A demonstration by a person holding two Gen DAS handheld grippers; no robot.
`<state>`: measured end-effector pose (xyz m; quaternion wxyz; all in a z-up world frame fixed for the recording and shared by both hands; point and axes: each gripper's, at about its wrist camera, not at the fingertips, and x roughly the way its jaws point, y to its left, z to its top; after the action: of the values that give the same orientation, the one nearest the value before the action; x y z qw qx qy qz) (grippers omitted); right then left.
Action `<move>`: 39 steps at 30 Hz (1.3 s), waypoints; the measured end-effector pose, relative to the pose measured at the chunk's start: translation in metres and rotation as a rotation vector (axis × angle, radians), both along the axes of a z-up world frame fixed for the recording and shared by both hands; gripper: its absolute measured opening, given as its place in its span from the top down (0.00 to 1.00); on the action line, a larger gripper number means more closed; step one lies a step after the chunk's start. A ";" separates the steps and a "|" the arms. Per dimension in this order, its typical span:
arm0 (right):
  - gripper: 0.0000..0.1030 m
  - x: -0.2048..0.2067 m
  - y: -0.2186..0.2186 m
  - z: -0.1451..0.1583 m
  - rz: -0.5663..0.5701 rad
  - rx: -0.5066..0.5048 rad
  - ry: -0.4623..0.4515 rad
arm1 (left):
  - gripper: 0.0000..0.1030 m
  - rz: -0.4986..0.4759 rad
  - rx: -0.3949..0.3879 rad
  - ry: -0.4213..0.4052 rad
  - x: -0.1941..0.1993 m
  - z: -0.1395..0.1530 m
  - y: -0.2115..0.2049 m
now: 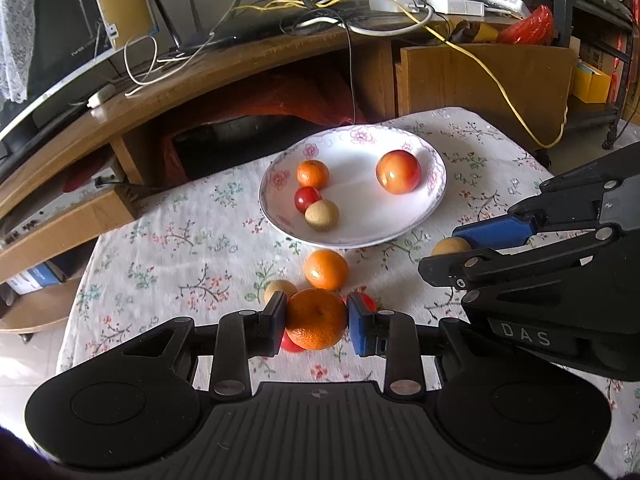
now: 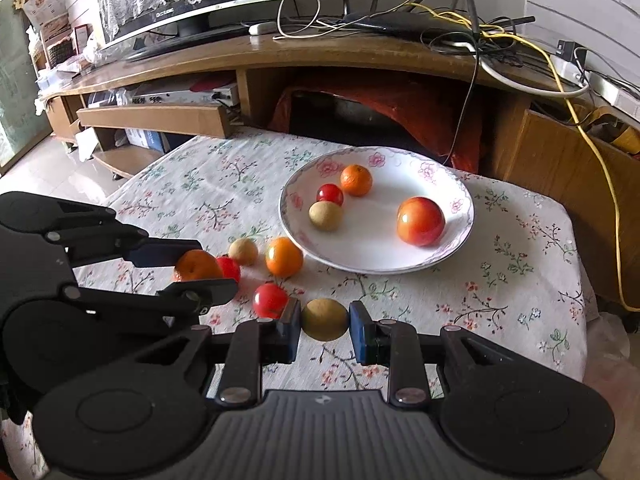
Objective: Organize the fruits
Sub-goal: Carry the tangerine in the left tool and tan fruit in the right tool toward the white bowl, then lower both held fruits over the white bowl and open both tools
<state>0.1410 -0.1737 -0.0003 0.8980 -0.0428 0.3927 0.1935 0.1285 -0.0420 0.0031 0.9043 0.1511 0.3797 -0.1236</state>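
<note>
My left gripper (image 1: 316, 318) is shut on a large orange (image 1: 317, 319) near the table's front. My right gripper (image 2: 325, 320) has its pads against a tan longan (image 2: 325, 319) on the cloth; it also shows in the left wrist view (image 1: 452, 247). A white floral plate (image 1: 360, 236) holds a small orange (image 1: 313, 173), a red cherry tomato (image 1: 307, 198), a tan longan (image 1: 322, 215) and a red-orange apple (image 1: 398, 171). On the cloth lie another orange (image 2: 284, 256), a tan longan (image 2: 243, 251) and two red tomatoes (image 2: 270, 300).
The fruit lies on a small table with a floral cloth (image 2: 224, 192). Behind it stands a wooden TV bench (image 2: 320, 56) with a monitor, routers and tangled cables. A yellow cable (image 2: 600, 168) hangs at the right. Floor shows at the left.
</note>
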 end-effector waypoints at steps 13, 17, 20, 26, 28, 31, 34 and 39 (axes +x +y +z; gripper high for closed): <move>0.74 0.024 -0.008 -0.002 -0.033 0.010 -0.002 | 0.63 0.003 0.005 -0.012 0.024 -0.001 -0.007; 0.74 0.033 -0.010 -0.004 -0.038 0.011 -0.003 | 0.63 0.002 0.010 -0.013 0.033 -0.004 -0.011; 0.74 0.041 -0.013 -0.006 -0.044 0.015 0.005 | 0.63 0.002 0.014 -0.011 0.039 -0.007 -0.013; 0.73 0.055 -0.015 -0.012 -0.054 0.014 0.016 | 0.63 0.008 0.016 -0.008 0.051 -0.011 -0.015; 0.73 0.058 -0.015 -0.013 -0.052 0.011 0.007 | 0.63 0.013 0.012 -0.007 0.055 -0.013 -0.015; 0.73 0.064 -0.016 -0.014 -0.057 0.018 0.004 | 0.63 0.013 0.017 -0.016 0.059 -0.014 -0.016; 0.74 0.070 -0.018 -0.017 -0.065 0.032 0.011 | 0.63 0.017 0.011 -0.015 0.064 -0.016 -0.017; 0.73 0.077 -0.018 -0.022 -0.070 0.026 0.011 | 0.62 0.023 0.005 -0.014 0.071 -0.021 -0.017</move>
<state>0.2179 -0.1922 -0.0219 0.9026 -0.0164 0.3963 0.1672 0.1995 -0.0588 -0.0175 0.9079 0.1499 0.3753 -0.1113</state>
